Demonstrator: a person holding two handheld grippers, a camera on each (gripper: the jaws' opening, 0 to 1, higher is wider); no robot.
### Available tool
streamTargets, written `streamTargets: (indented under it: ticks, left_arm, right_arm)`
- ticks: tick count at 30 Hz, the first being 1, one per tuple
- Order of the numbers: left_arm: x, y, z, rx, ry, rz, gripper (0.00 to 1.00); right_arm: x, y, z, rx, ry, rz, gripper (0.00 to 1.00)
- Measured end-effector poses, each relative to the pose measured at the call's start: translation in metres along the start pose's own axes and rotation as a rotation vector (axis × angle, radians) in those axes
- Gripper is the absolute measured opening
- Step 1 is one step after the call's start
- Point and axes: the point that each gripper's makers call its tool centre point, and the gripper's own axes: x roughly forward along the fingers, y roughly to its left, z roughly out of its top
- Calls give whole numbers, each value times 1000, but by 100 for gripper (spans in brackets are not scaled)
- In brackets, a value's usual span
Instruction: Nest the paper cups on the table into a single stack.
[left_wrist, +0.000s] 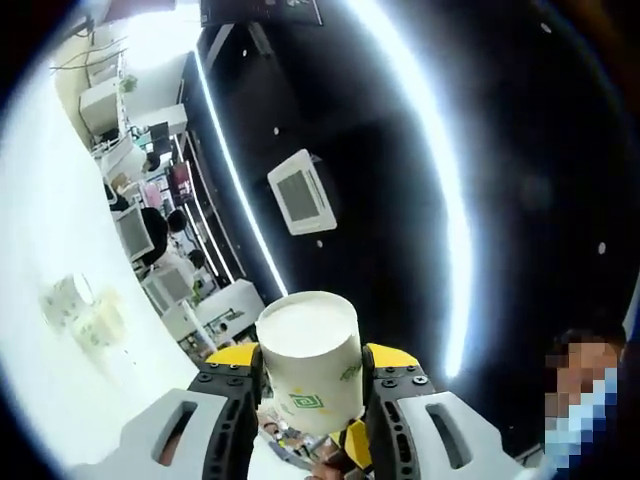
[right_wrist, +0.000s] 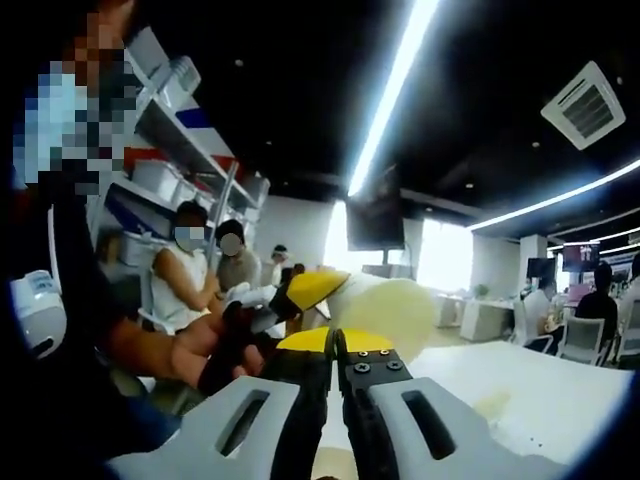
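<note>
A paper cup sat clamped in the left tool, lifted toward the ceiling.

In the left gripper view the white cup with a green printed mark stood at lower centre, gripped on both sides by the yellow-tipped jaws, its pale round end facing the camera. More paper cups lay blurred on the white bench at the left of the frame. A ceiling vent and a long light strip filled the dark upper middle. In the right gripper view the right tool stood at bottom centre, its jaws pressed together with nothing between them; just beyond it a pale blurred cup shape and a yellow tip of the other tool showed at centre, with the white bench at lower right and seated people at left.
</note>
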Motion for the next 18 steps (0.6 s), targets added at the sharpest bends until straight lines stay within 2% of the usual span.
streamTargets:
  ticks: [8,12,18]
  left_arm:
    - [-1,1,-4,29,33,-2,48]
    - [-6,7,-6,179,82,28,49]
    - [-11,10,-9,360,146,63,49]
  right_arm:
    - [-3,-2,2,-18,8,-11,2]
    - [-6,-6,2,-39,23,-27,2]
    - [-9,-10,-1,-85,66,-48,2]
